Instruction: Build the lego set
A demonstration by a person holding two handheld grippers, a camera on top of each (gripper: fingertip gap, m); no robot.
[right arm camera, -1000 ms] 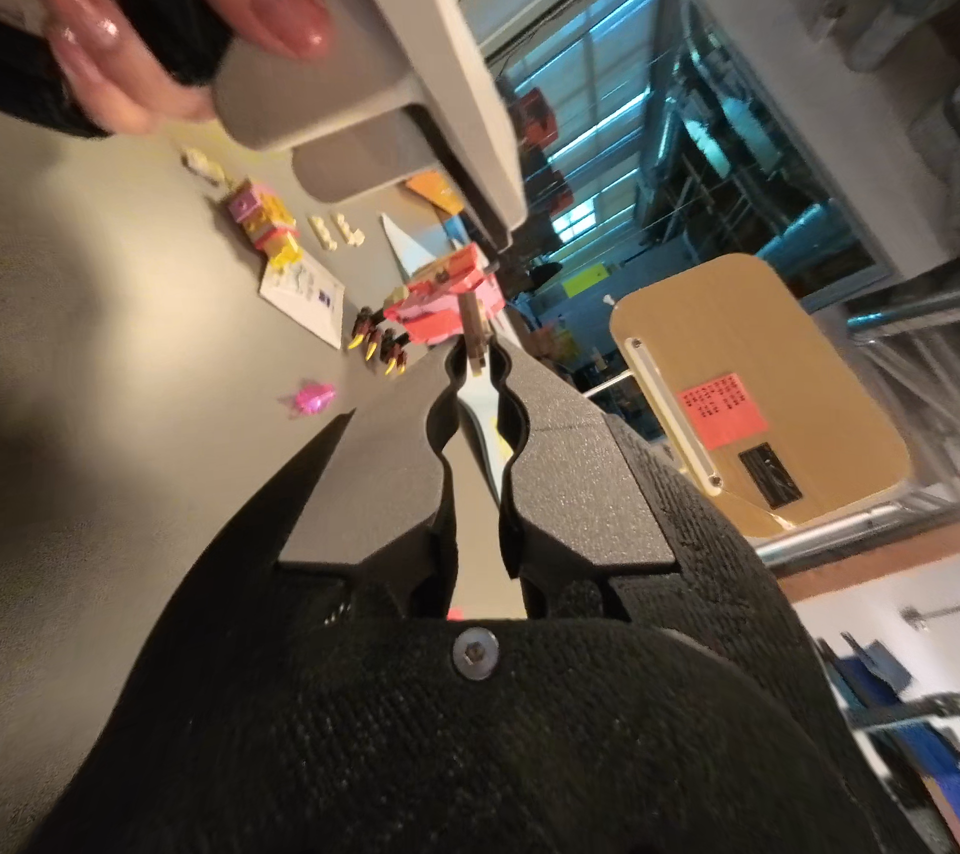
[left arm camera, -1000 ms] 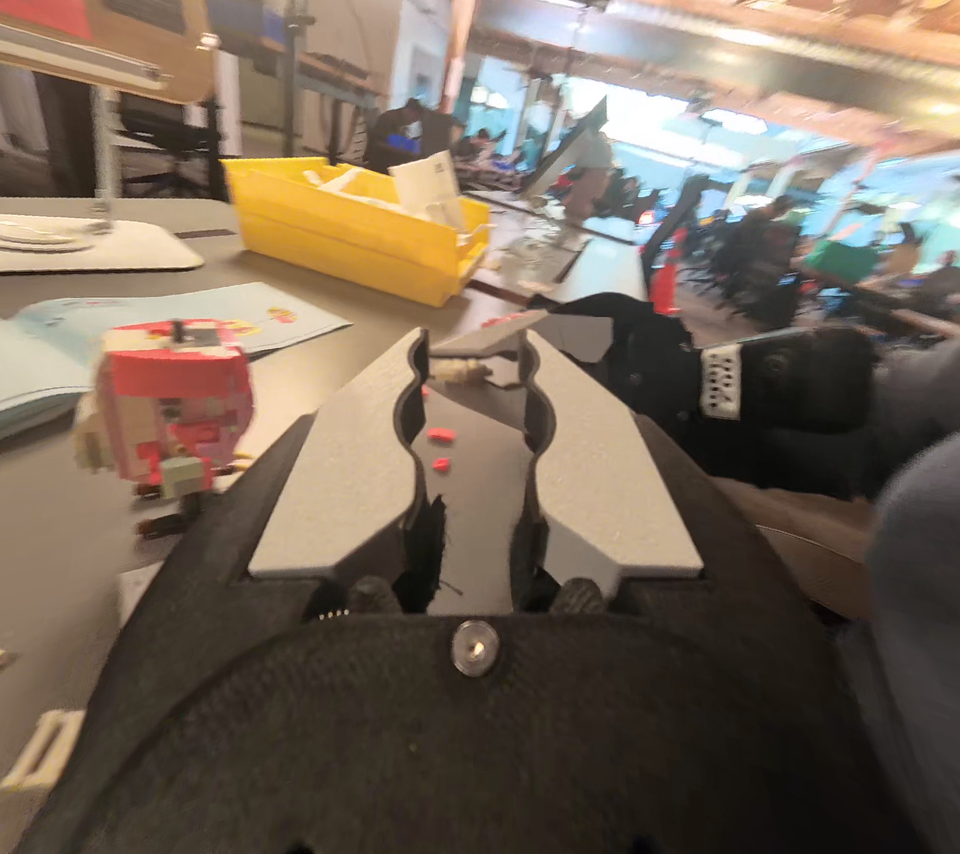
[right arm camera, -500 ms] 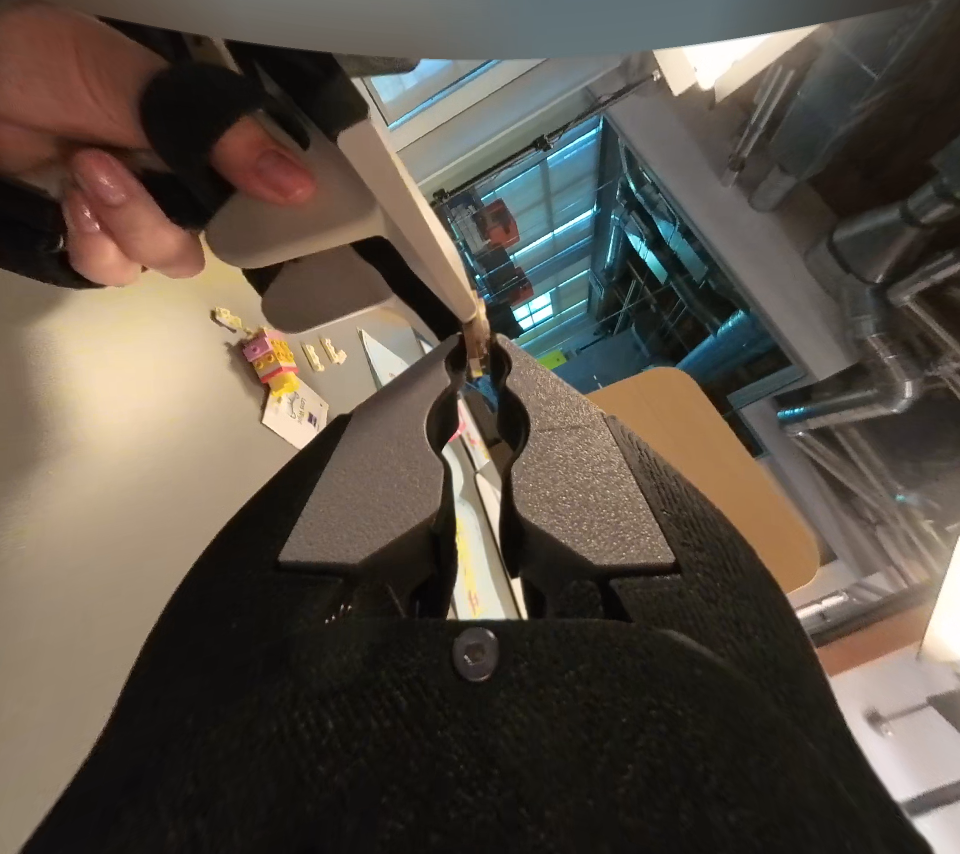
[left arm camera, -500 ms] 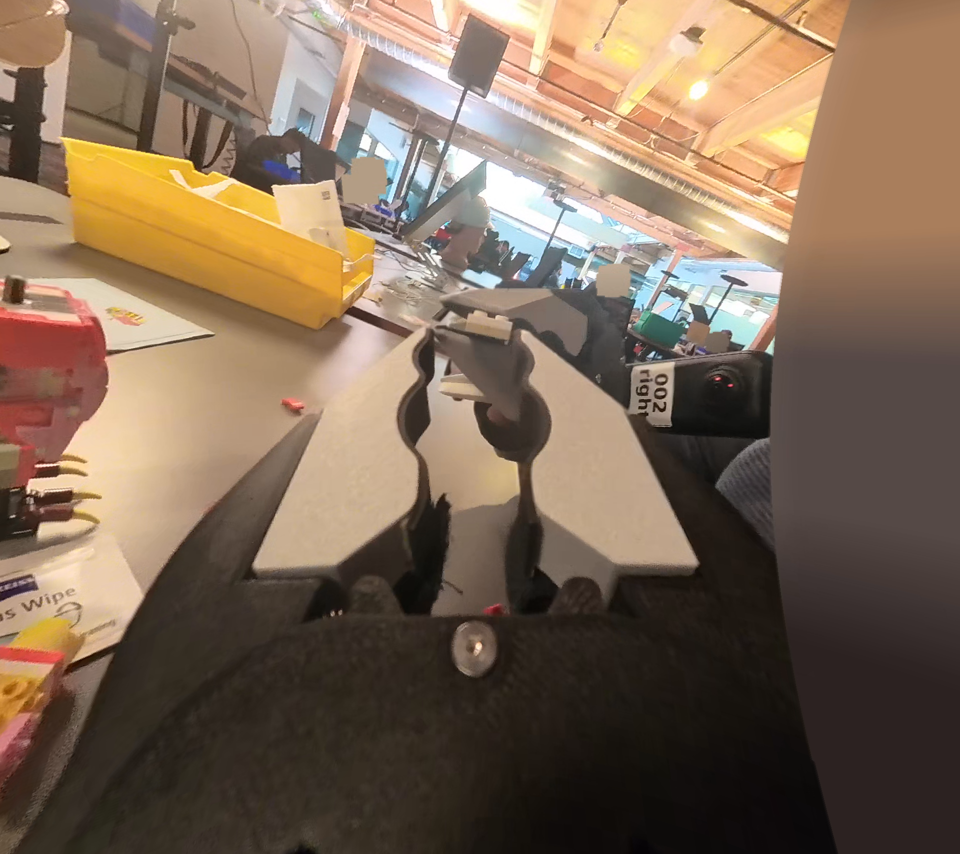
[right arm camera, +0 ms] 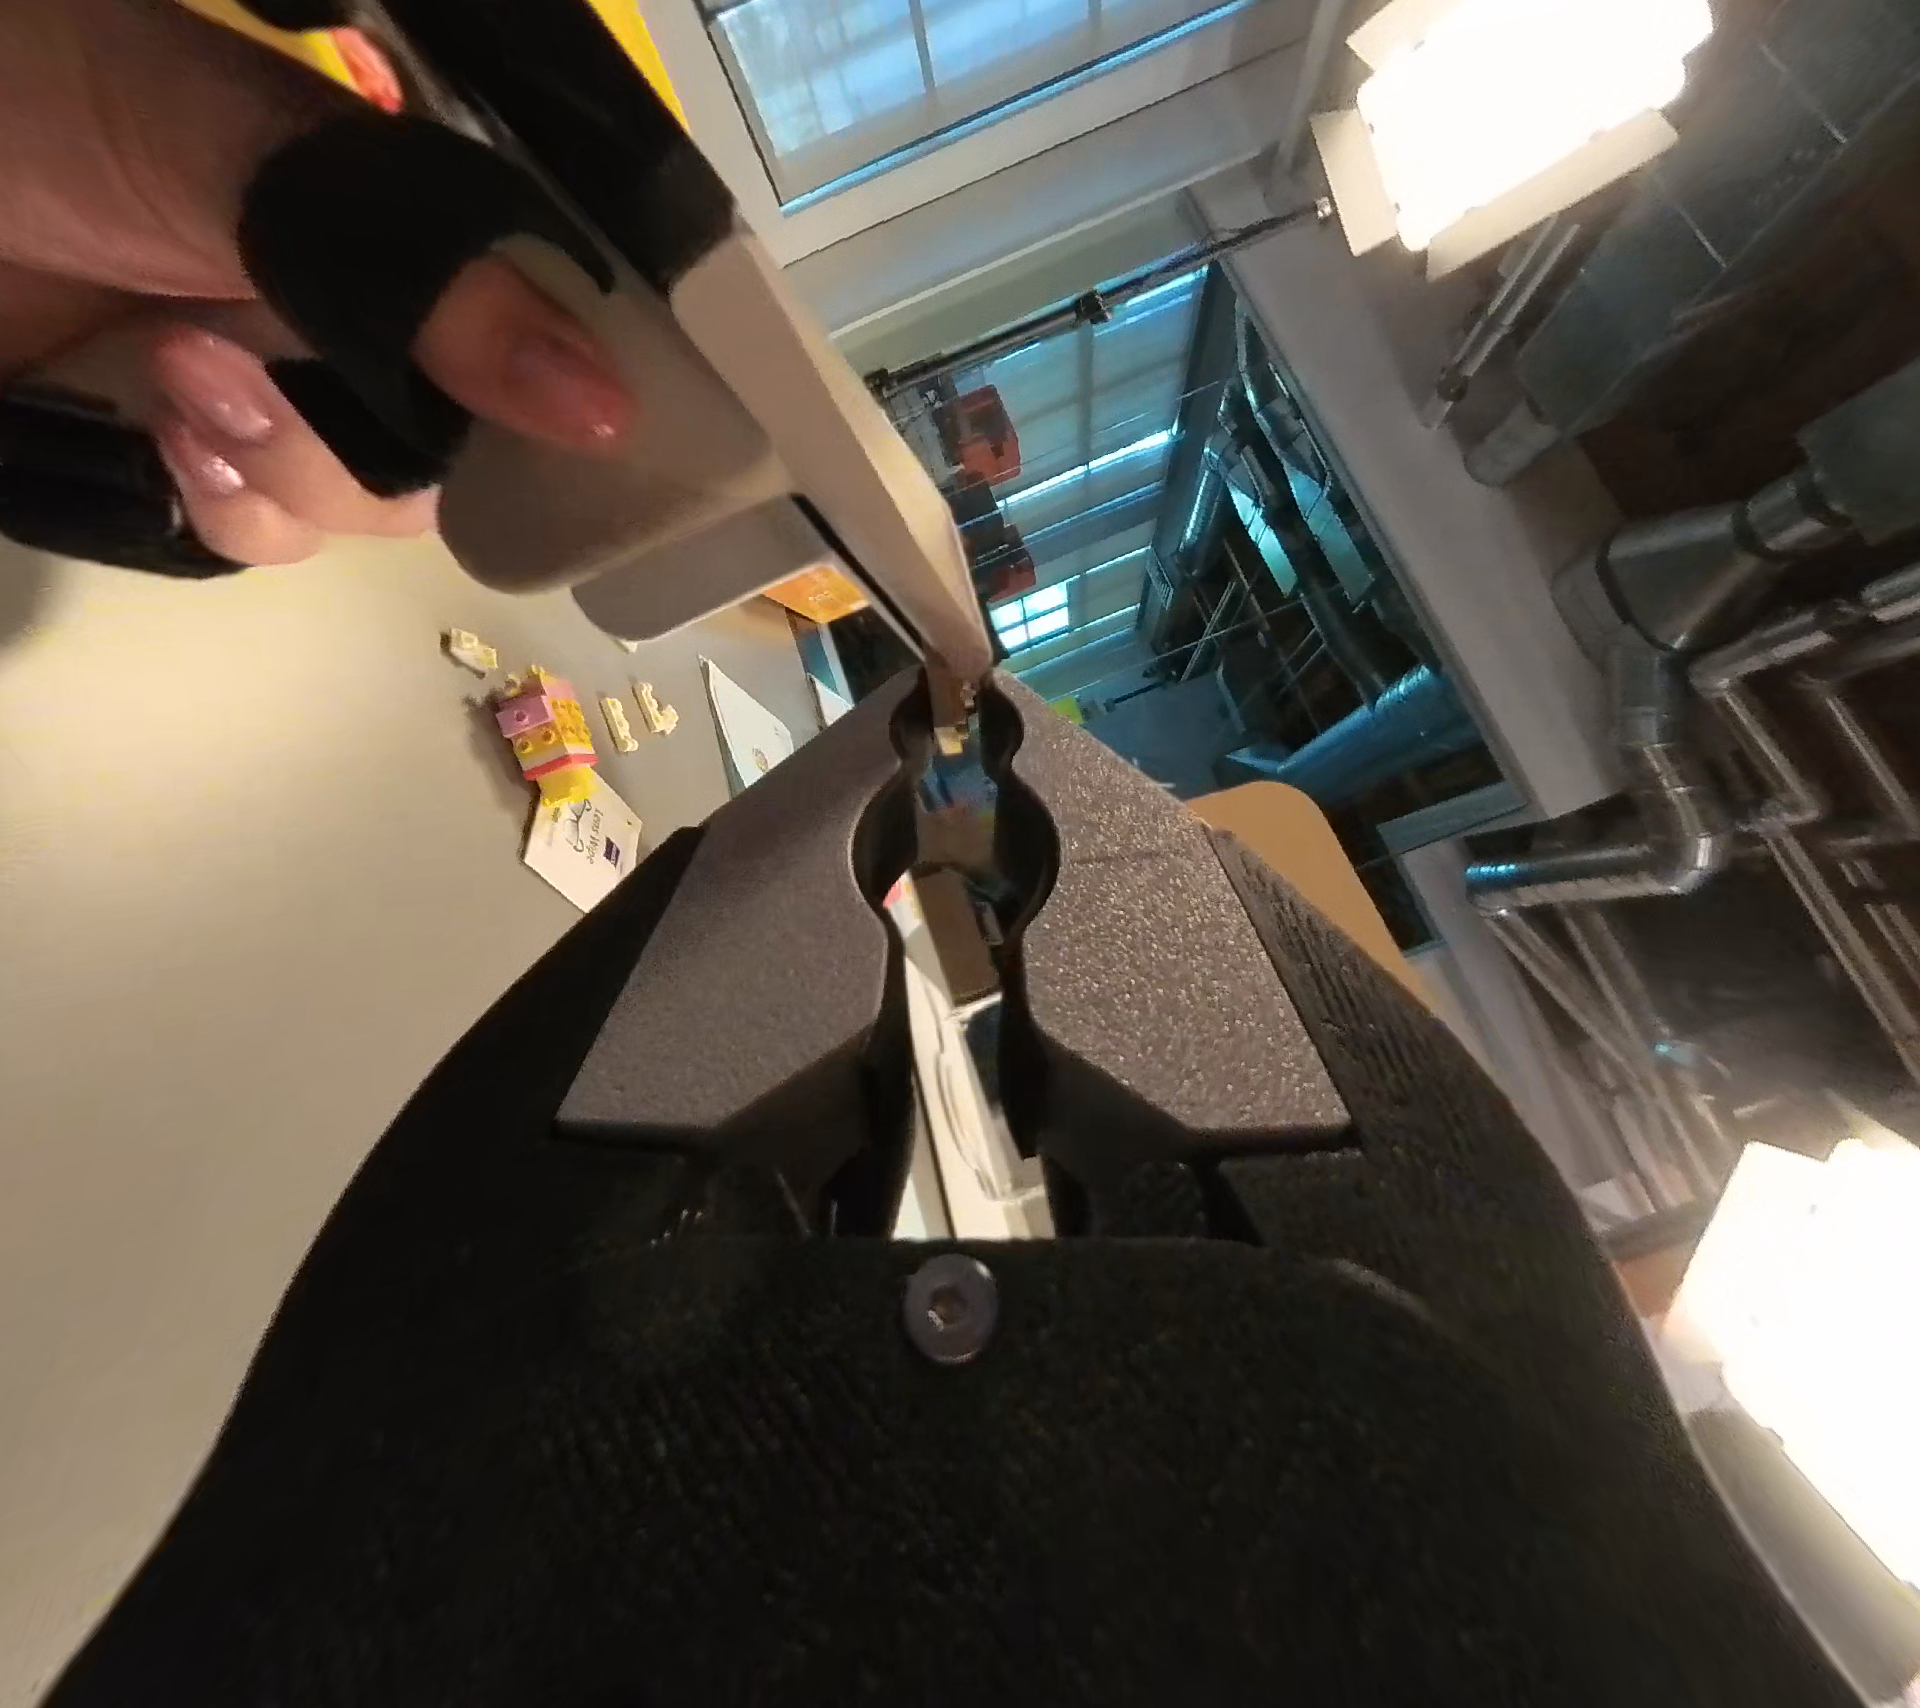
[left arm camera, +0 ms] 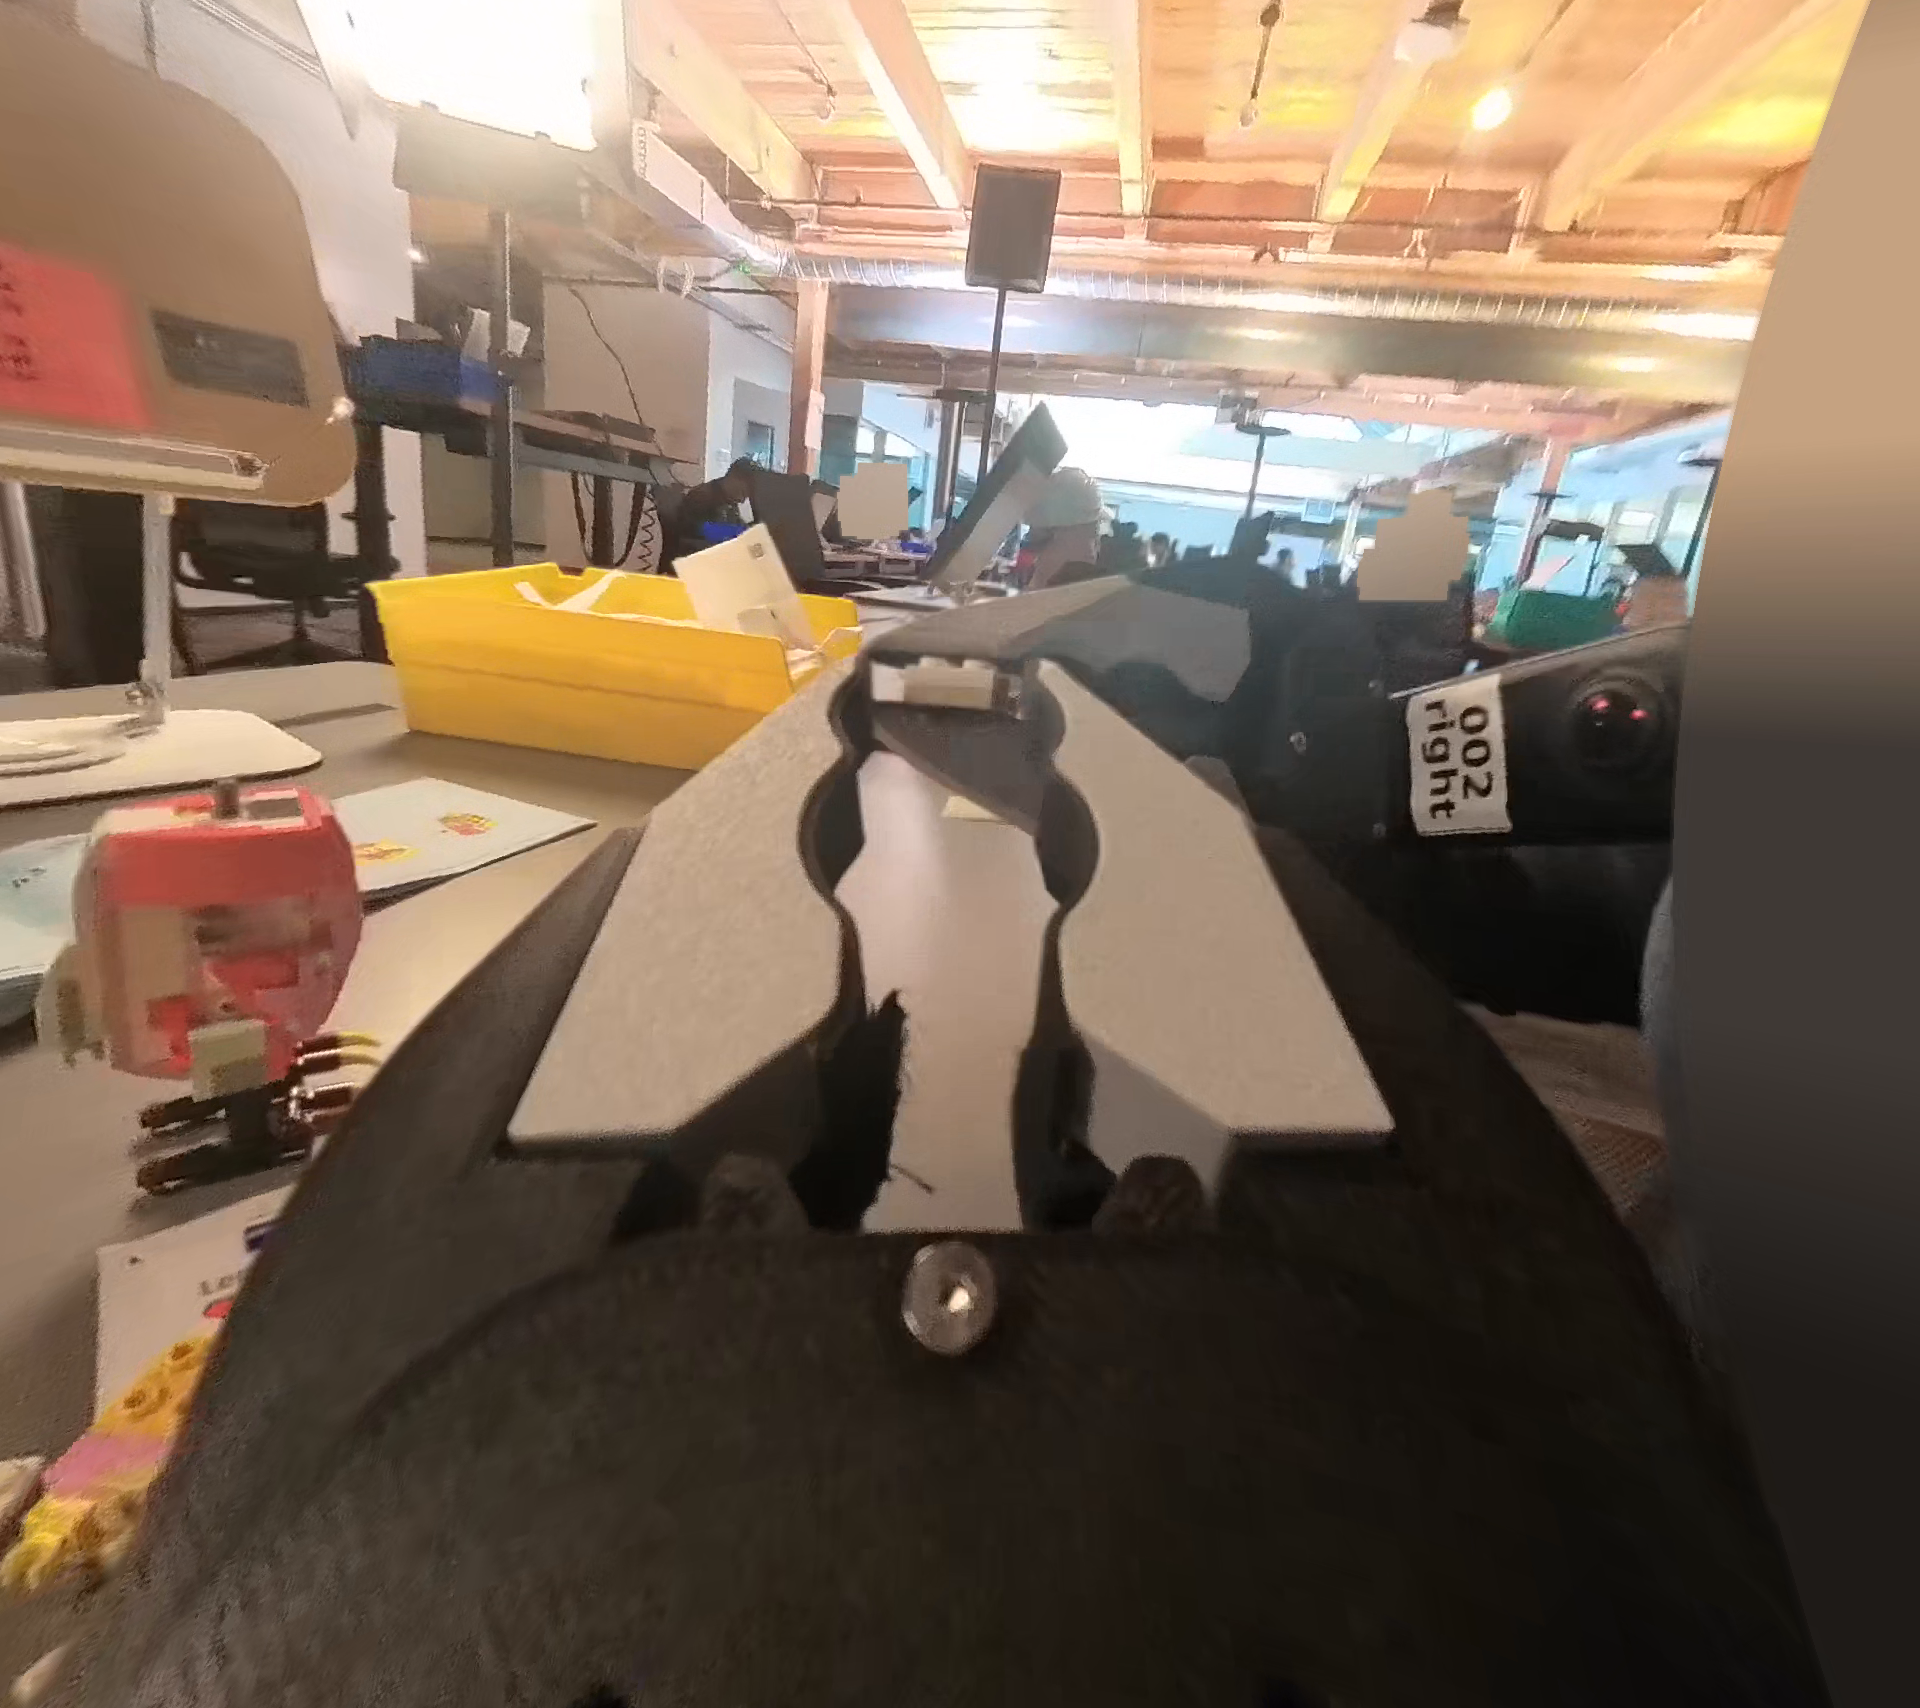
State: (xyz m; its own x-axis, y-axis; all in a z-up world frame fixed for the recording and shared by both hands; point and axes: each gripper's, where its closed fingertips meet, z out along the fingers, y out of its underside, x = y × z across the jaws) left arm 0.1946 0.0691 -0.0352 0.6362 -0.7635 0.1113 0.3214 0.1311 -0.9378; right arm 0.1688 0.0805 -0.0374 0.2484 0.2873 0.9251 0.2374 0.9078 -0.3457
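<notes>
small cream-white studded plastic brick piece (left arm camera: 940, 684) sits up off the table, right where the two grippers meet. left gripper (left arm camera: 943, 690) has its pale grey fingers (left arm camera: 727, 910) part-spread with the brick spanning the tips; both tips look to touch its ends, so it reads as clamped on the brick. right gripper (right arm camera: 951, 702) comes in crosswise, dark fingers (right arm camera: 769, 931) nearly closed, pinching the same cream piece by its thin edge. a hand (right arm camera: 208, 328) in a black fingerless glove holds the left tool.

judgement on the grip — two tools on one small part: keep both wrists quiet, keep squeeze light and square to the brick faces, let only one tool carry the load. any twist between the two and the part likely pops out.

outward on the grey table (left arm camera: 499, 920): red and pink brick-built figure with dark clawed feet (left arm camera: 213, 952) to the left, on a white printed card (left arm camera: 156, 1315). pale blue instruction booklet (left arm camera: 457, 827) behind it. small pink and yellow brick stack (right arm camera: 545, 728) and a few loose cream pieces (right arm camera: 639, 713) nearby.

containers — one yellow plastic bin (left arm camera: 582, 671) at the far edge, holding white paper or bags; exact contents can't be made out.
</notes>
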